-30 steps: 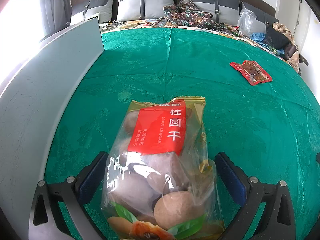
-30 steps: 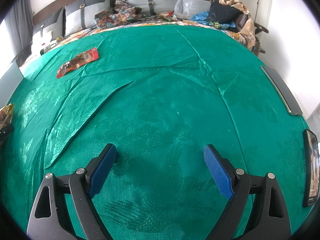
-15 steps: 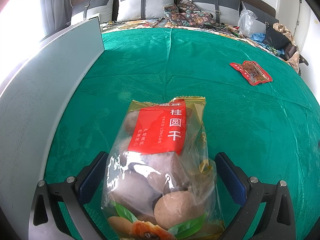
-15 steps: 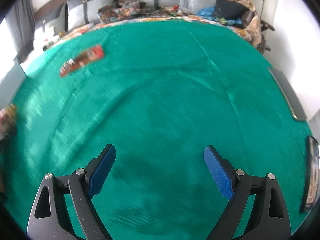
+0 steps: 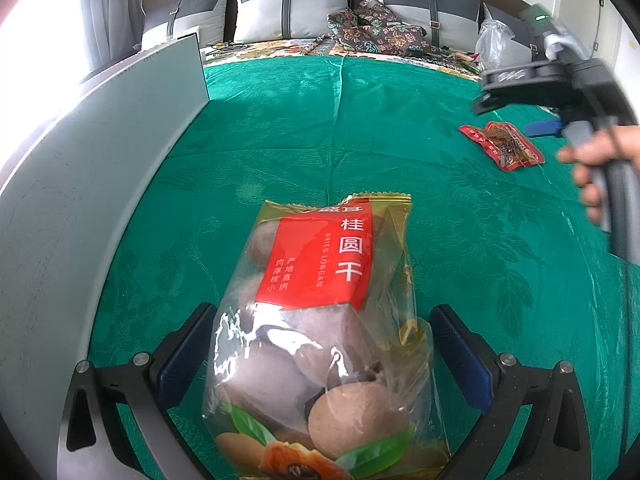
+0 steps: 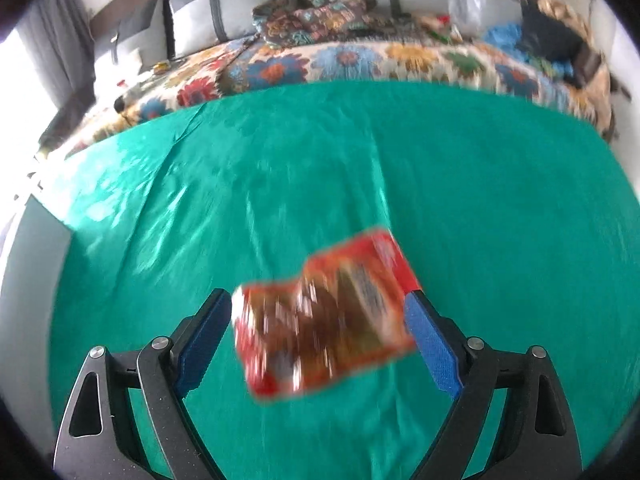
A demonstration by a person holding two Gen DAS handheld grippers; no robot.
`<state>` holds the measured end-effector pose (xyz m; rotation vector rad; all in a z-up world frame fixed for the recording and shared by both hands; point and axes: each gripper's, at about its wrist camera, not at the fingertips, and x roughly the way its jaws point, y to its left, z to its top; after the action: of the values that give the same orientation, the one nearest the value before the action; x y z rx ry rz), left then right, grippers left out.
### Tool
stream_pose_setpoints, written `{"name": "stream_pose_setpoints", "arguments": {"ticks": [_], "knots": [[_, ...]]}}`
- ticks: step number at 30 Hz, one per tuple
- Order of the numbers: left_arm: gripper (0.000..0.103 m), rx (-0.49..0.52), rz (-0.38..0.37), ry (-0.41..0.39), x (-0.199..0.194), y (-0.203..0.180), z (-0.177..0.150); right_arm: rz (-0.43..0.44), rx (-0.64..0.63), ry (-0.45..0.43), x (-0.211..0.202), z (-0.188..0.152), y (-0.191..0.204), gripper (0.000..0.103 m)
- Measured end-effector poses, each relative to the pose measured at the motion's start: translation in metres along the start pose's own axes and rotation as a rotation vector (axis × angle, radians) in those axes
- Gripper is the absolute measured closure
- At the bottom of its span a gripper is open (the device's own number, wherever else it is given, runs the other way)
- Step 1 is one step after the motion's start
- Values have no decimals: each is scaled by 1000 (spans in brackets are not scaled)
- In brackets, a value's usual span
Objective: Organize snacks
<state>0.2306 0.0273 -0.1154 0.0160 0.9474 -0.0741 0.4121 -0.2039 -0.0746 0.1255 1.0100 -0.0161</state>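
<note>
A clear plastic bag of dried longan with a red label and gold top edge (image 5: 320, 332) lies flat on the green patterned cloth (image 5: 280, 140) covering the bed. Its long axis runs near to far, the crimped gold end pointing far and the leaf-printed bottom end nearest the camera. The left claw (image 5: 320, 356) straddles the bag's near half with its blue pads spread; a gap shows between the right pad and the bag, and the left pad sits just beside the plastic, so nothing is pinched.

To the left a pale grey flat panel (image 5: 80, 200) stands along the edge of the cloth.

Farther off on the right lies a small flat red snack packet with brown contents (image 5: 502, 145), also on the cloth, its long axis running from far-left to near-right in the left wrist view. The right claw (image 6: 320, 336) hangs over it, gripped by a person's hand (image 5: 596, 168). In the blurred right wrist view the packet (image 6: 324, 316) sits between the spread blue pads, lying across the gap and tilted, higher on the right. The jaws have just been closing slightly, with the packet between them; the blur hides whether the pads touch it.
</note>
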Motion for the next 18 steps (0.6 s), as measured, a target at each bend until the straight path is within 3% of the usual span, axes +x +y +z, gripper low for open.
{"name": "stream_pose_setpoints", "arguments": {"ticks": [2, 4, 7, 9, 14, 16, 18], "knots": [[0, -1, -1, 0, 0, 0, 0, -21, -41, 17, 17, 2, 4, 18], [0, 1, -2, -1, -1, 0, 1, -38, -75, 13, 24, -1, 2, 60], [0, 1, -1, -1, -1, -1, 1, -1, -210, 4, 18, -10, 4, 64], [0, 1, -1, -1, -1, -1, 1, 62, -377, 10, 7, -28, 12, 65], [0, 1, 3, -1, 0, -1, 1, 222, -798, 47, -46, -112, 22, 65], [0, 0, 3, -1, 1, -1, 1, 232, -901, 45, -71, -148, 12, 66], [0, 0, 3, -1, 1, -1, 1, 203, -864, 12, -88, -162, -5, 63]]}}
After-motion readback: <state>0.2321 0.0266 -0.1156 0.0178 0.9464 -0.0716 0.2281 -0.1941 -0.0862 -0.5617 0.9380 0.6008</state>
